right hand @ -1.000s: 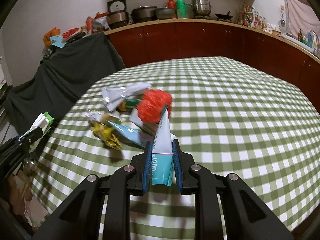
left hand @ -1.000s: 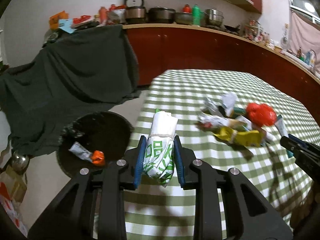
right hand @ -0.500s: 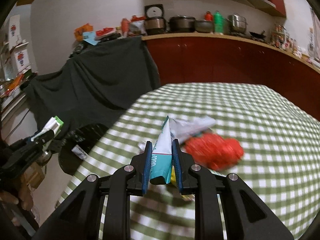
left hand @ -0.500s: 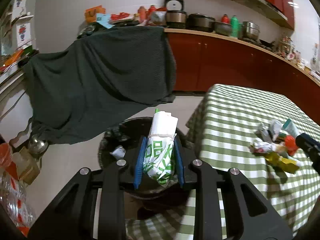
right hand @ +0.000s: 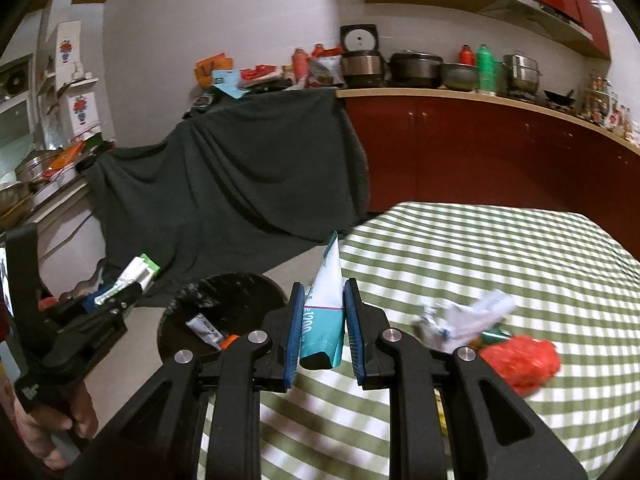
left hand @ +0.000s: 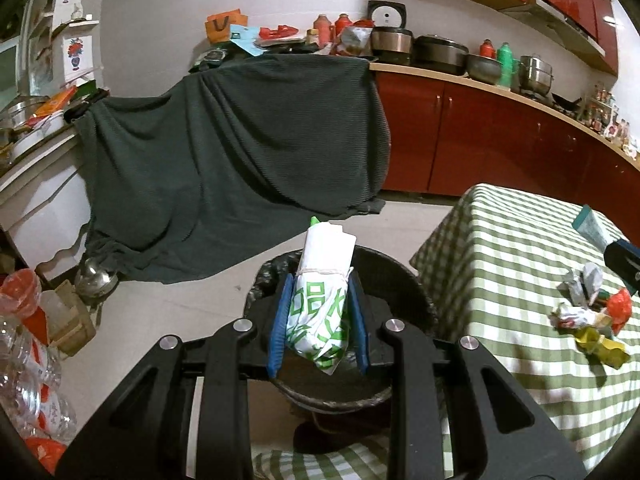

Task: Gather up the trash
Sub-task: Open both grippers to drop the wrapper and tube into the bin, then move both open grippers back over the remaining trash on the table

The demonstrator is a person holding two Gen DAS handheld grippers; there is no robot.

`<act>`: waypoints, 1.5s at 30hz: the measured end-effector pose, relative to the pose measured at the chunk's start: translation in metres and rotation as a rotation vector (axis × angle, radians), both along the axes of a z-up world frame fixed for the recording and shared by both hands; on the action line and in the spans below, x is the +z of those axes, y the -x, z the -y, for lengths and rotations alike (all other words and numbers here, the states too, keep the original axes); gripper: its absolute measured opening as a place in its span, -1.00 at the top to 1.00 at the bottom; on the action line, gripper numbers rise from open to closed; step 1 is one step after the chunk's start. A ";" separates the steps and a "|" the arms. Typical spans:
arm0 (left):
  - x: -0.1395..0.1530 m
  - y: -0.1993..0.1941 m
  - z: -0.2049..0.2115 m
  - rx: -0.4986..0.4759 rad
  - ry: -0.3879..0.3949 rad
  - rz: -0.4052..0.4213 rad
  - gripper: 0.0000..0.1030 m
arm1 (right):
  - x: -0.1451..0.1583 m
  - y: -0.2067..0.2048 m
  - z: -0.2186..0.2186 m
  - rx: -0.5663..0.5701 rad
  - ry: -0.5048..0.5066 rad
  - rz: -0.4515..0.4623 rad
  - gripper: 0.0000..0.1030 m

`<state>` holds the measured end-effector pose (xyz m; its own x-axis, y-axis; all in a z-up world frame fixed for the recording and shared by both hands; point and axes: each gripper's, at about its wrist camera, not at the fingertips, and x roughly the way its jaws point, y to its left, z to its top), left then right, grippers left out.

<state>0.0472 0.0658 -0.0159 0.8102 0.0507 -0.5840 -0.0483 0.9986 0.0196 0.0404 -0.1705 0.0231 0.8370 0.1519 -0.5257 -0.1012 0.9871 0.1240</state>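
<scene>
Wrapper (left hand: 318, 314) in left gripper (left hand: 317, 334) over bin (left hand: 404, 280)

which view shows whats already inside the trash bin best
The right wrist view. It looks down into the black bin from the side, so a grey wrapper and an orange scrap at the bottom show. In the left wrist view, the left gripper and its green-printed packet cover most of the opening.

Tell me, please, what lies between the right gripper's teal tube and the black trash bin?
In the right wrist view, nothing: the teal tube in the right gripper hangs just right of the black trash bin, over the checked tablecloth edge.
</scene>
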 end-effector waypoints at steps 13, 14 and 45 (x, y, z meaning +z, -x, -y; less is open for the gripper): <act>-0.030 -0.030 -0.020 0.045 -0.014 -0.046 0.48 | -0.028 -0.050 -0.070 0.158 -0.012 -0.058 0.58; -0.032 -0.032 -0.022 0.045 -0.010 -0.049 0.48 | -0.031 -0.053 -0.075 0.170 -0.008 -0.065 0.58; -0.012 0.000 0.065 -0.145 0.072 -0.086 -0.28 | -0.038 0.038 0.079 -0.182 0.073 -0.078 0.12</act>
